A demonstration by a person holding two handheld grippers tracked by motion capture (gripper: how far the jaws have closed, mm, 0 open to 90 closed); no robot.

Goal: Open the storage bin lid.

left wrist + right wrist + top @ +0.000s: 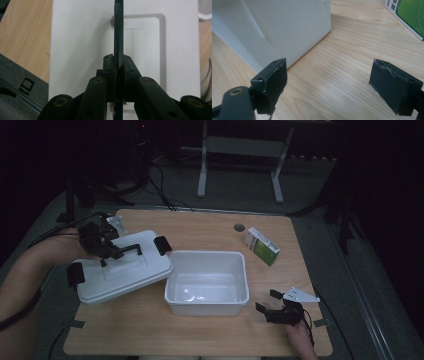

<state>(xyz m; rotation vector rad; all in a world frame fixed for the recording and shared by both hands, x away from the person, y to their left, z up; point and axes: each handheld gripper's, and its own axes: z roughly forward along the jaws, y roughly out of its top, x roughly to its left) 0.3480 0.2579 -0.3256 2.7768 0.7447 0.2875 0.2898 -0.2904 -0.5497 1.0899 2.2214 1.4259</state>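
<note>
A white lid with black latches lies tilted at the table's left, its right edge by the rim of an open white box. My left gripper is shut on the lid's black handle. In the left gripper view the jaws clamp that handle edge-on above the lid, meeting at the left gripper. My right gripper rests open near the box's front right corner. Between the right gripper fingers lies bare wood, with the box wall to the left.
A green and white carton lies behind the box at the right, also seen as a carton in the right gripper view. The wooden table has a round hole near its back edge. Dark floor and a stand lie beyond.
</note>
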